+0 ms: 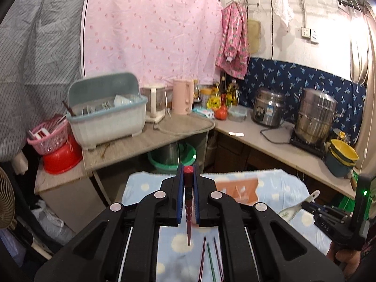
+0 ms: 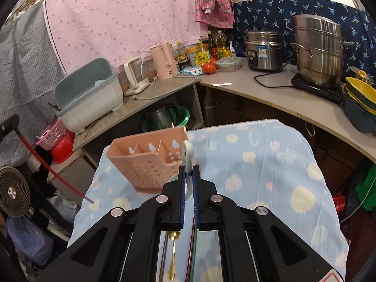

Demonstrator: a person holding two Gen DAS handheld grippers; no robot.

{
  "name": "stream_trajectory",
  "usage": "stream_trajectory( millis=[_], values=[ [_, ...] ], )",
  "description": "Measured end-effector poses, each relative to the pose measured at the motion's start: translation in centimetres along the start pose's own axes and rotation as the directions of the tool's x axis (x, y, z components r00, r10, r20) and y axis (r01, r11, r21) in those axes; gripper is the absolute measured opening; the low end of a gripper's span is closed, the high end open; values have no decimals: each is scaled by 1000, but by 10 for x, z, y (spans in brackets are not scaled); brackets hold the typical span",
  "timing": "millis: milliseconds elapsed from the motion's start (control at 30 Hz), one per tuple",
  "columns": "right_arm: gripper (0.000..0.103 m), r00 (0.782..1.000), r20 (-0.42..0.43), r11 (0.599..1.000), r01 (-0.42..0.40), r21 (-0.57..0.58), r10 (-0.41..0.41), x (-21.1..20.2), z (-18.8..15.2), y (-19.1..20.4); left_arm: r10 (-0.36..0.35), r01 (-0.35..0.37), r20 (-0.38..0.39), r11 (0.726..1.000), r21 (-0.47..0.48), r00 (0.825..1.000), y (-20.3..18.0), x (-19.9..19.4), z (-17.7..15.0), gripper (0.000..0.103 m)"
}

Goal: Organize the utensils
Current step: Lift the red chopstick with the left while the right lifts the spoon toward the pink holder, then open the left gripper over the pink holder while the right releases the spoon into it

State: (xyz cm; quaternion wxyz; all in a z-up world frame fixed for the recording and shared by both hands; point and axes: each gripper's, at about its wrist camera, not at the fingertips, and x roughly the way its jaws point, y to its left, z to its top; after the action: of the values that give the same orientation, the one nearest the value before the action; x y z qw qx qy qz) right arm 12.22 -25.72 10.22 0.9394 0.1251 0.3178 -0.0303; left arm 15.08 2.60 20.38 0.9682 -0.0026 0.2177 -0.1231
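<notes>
My left gripper (image 1: 188,176) is shut on a red chopstick (image 1: 188,202), held above the blue spotted cloth (image 1: 270,188); the chopstick also shows in the right wrist view (image 2: 47,164). My right gripper (image 2: 188,176) is shut on a white ceramic spoon (image 2: 187,157), seen in the left wrist view too (image 1: 296,208). A pink perforated utensil holder (image 2: 150,162) stands on the cloth just ahead and left of the right gripper. Several thin chopsticks (image 1: 210,258) lie on the cloth under the left gripper. A gold spoon (image 2: 173,253) lies under the right gripper.
Beyond the cloth-covered table is an L-shaped counter (image 2: 246,84) with a dish rack (image 1: 105,112), kettles, bottles, a rice cooker (image 2: 264,50), a steel steamer pot (image 2: 317,51) and stacked bowls (image 2: 359,103). A fan (image 2: 14,192) stands at the left.
</notes>
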Motion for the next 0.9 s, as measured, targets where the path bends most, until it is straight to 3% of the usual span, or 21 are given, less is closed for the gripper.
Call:
stream_trajectory(
  millis=[200,467,600,900],
  values=[
    [6,1000,3,1000,-6,-5,6,31,34,8,1,-1,79,1000,5,997,-9,24,53,7],
    [6,1000,0,1000,3,-4,-3,72,54,20,-15,16,140,1000,-2,990,-23,59,86,7],
    [6,1000,-28,1000,7,10,-7,96,53,18,-19,20,99,1000,-6,995,-27,89,76,7],
    [7,994,-107,999,32,-10,-32,139,37,17,-7,5,-45,999,-45,999,-16,142,21,7]
  ],
)
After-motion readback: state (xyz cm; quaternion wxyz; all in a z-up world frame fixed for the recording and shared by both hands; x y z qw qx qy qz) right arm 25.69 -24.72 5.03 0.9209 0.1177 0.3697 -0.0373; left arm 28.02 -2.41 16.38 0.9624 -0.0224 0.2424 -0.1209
